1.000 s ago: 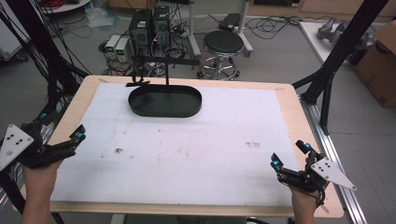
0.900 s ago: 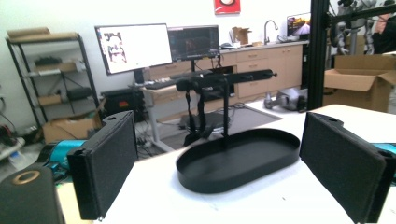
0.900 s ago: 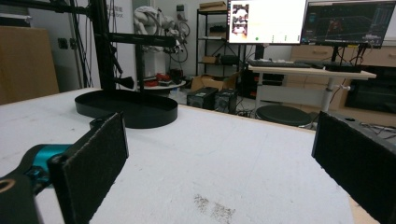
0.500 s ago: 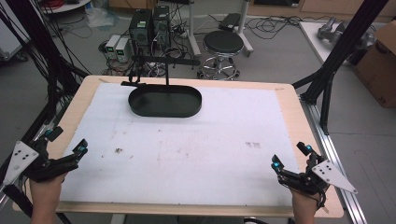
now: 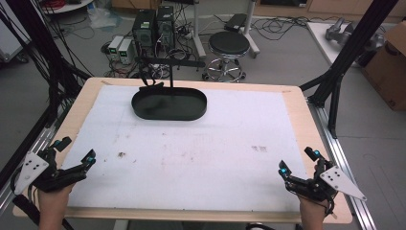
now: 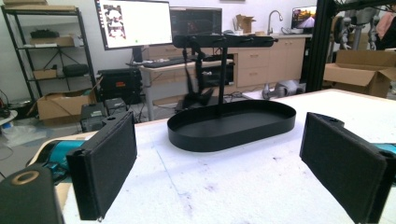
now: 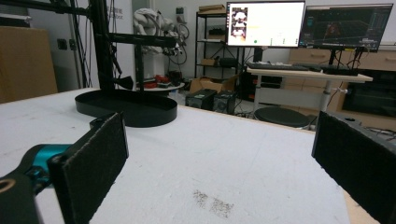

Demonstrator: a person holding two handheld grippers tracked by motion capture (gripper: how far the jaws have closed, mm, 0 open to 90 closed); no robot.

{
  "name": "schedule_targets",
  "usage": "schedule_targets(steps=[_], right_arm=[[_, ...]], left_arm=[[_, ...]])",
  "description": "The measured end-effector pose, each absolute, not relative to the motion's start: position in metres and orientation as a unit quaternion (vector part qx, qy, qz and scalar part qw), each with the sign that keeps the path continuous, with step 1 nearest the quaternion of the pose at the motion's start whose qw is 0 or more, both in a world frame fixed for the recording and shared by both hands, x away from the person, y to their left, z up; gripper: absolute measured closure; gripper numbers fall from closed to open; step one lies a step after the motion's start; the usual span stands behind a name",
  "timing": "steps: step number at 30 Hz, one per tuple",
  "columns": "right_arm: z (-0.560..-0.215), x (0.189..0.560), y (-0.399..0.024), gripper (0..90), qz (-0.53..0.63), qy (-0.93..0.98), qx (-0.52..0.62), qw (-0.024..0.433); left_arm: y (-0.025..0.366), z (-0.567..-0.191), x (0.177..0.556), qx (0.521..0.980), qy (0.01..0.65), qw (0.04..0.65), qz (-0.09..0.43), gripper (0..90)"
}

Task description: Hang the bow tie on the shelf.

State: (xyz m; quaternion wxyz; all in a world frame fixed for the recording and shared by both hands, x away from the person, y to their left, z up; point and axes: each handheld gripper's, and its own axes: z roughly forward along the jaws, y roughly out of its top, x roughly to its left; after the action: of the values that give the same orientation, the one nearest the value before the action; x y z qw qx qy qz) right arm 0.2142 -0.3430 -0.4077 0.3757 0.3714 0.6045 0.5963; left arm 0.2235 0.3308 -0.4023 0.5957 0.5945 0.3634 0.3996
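Both grippers have drifted back toward the near edge of the table since a second ago, the left gripper point(image 5: 74, 152) sliding down the left side while the right gripper point(image 5: 299, 163) barely shifts at the near right corner. Each is held in a person's hand, low over a white mat point(image 5: 191, 148) that covers the wooden table point(image 5: 306, 112), and each points toward the far side. The left gripper's jaws stand wide apart with nothing between them; in the left gripper view its black pads point(image 6: 105, 163) frame bare mat. The right gripper's jaws are likewise spread and empty, as its pads point(image 7: 91, 161) show in the right gripper view. A black oval tray point(image 5: 169, 103) sits on the mat at the far side, left of centre, well apart from both grippers. A thin black post point(image 5: 170, 76) rises from the tray and carries a crossbar point(image 5: 170, 62) near its top. Faint dark smudges point(image 5: 259, 148) mark the mat ahead of the right gripper. Beyond the table stand a round black stool point(image 5: 229, 44) and two computer towers point(image 5: 154, 28) on the floor.
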Motion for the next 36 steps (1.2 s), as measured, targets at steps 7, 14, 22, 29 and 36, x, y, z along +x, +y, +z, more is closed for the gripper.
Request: schedule_targets(steps=[7,14,22,29,36], right_arm=[[-0.4067,0.2124,-0.3382,2.7,0.595,0.609,0.366,0.374],[-0.4055,0.2111,-0.3376,2.7,0.597,0.609,0.364,0.374],[-0.4051,0.2103,-0.3377,2.7,0.598,0.610,0.362,0.374],[-0.4037,0.2086,-0.3383,2.7,0.600,0.606,0.364,0.374],[-0.4017,0.2074,-0.3401,2.7,0.604,0.603,0.362,0.375]], left_arm=[[0.3291,-0.4027,0.2239,0.593,0.358,0.603,0.396,11.4],[0.3299,-0.4011,0.2241,0.590,0.359,0.609,0.391,11.4],[0.3314,-0.4001,0.2232,0.586,0.359,0.614,0.389,11.4],[0.3310,-0.4004,0.2244,0.588,0.357,0.613,0.388,11.3],[0.3299,-0.4013,0.2259,0.593,0.358,0.611,0.384,10.7]])
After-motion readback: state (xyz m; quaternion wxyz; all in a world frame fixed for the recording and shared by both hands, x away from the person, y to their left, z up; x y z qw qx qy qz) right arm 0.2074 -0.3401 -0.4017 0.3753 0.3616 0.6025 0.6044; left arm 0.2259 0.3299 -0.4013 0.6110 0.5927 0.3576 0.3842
